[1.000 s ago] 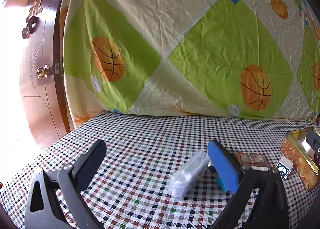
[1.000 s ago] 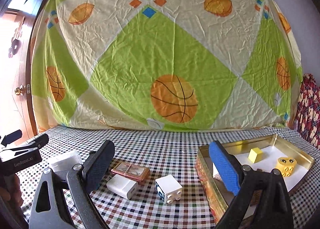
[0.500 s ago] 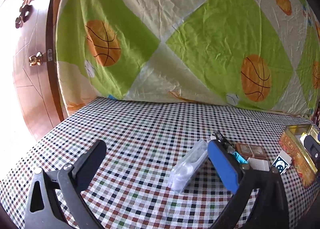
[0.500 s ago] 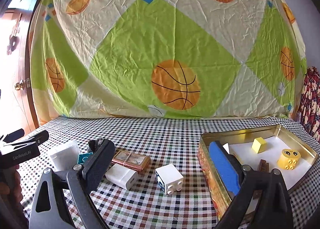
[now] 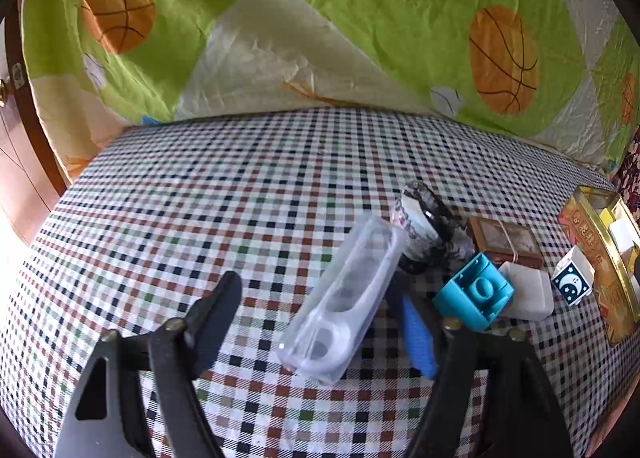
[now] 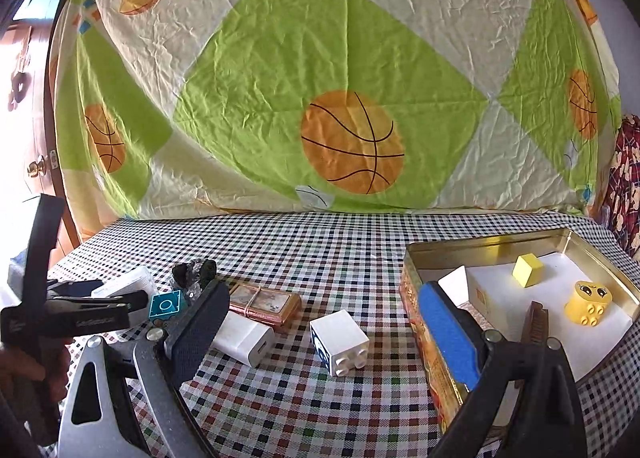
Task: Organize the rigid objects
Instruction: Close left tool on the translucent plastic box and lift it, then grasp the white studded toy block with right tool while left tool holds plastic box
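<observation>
My left gripper (image 5: pixel 320 318) is open, low over the checked table, with a clear plastic case (image 5: pixel 344 298) lying between its fingers, nearer the blue pad. Beyond it lie a black-and-white bundle (image 5: pixel 424 234), a teal block (image 5: pixel 474 296), a white charger (image 5: pixel 528 294), a brown card box (image 5: pixel 506 244) and a white moon block (image 5: pixel 572 280). My right gripper (image 6: pixel 324 322) is open and empty above the white block (image 6: pixel 340 342) and charger (image 6: pixel 244 338). The gold tin (image 6: pixel 420 254) at right holds a yellow cube (image 6: pixel 528 270) and a yellow face block (image 6: pixel 588 302).
A basketball-print sheet (image 6: pixel 320 98) hangs behind the table. A wooden door (image 6: pixel 32 138) stands at the far left. The left gripper (image 6: pixel 80 314) shows at the left edge of the right wrist view. Bare checked cloth (image 5: pixel 200 198) lies left of the objects.
My left gripper has dropped and tilted down toward the table, bringing the clear case between its fingers. My right gripper has moved slightly nearer the tin and the white block.
</observation>
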A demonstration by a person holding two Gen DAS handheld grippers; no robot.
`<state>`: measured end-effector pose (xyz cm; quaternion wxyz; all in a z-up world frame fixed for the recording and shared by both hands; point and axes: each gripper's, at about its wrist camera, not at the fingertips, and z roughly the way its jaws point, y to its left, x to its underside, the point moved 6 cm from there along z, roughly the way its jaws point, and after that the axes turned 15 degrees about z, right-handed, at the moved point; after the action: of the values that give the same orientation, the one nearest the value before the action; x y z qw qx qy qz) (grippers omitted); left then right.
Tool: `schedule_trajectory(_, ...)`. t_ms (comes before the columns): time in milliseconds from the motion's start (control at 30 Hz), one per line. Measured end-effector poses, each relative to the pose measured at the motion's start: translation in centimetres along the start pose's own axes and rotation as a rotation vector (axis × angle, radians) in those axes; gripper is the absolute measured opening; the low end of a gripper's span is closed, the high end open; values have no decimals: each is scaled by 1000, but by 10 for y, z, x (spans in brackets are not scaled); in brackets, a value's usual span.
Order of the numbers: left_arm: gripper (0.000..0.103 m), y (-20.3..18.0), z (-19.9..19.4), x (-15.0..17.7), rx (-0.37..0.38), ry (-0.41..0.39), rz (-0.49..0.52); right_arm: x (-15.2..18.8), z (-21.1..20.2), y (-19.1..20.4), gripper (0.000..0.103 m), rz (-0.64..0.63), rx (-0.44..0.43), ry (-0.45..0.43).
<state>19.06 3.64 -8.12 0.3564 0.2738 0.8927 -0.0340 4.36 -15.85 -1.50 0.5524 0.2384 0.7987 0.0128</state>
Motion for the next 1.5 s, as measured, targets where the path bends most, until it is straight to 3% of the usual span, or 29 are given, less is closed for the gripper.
schedule_trajectory(67,54,-3,13,3,40,57,-9,0,0,2,97,-8,-8,2)
schedule_trajectory(167,43,-5,13,3,29,49,-9,2,0,7,97,-26,-35,10)
schedule_trajectory(200,25,-5,12,3,30,45,-12,3,-1,10,97,-35,-54,12)
schedule_trajectory(367,25,7,4,7,56,11,-82,7,-1,16,97,-50,-105,39)
schedule_trajectory(533,25,21,-20,7,22,-101,-135,11,19,13,95,-18,-114,151)
schedule_trajectory(633,25,21,-31,4,-1,-145,-127,14,31,2,93,29,-86,210)
schedule_trajectory(767,25,18,-30,2,5,-142,-104,19,44,-19,93,92,-24,289)
schedule_trajectory(800,25,17,-29,2,5,-142,-97,18,45,-23,89,89,-2,282)
schedule_trajectory(1267,25,12,-35,3,-4,-156,-68,42,94,-2,84,-254,162,427)
schedule_trajectory(1333,25,12,-34,3,-3,-150,-75,39,92,-6,77,-259,177,415)
schedule_trajectory(1400,25,13,-34,3,-3,-150,-75,37,89,-11,59,-274,202,396)
schedule_trajectory(1433,25,13,-34,3,-4,-150,-74,35,85,-15,55,-271,203,382)
schedule_trajectory(1500,25,13,-34,3,-4,-150,-71,29,77,-16,36,-236,156,357)
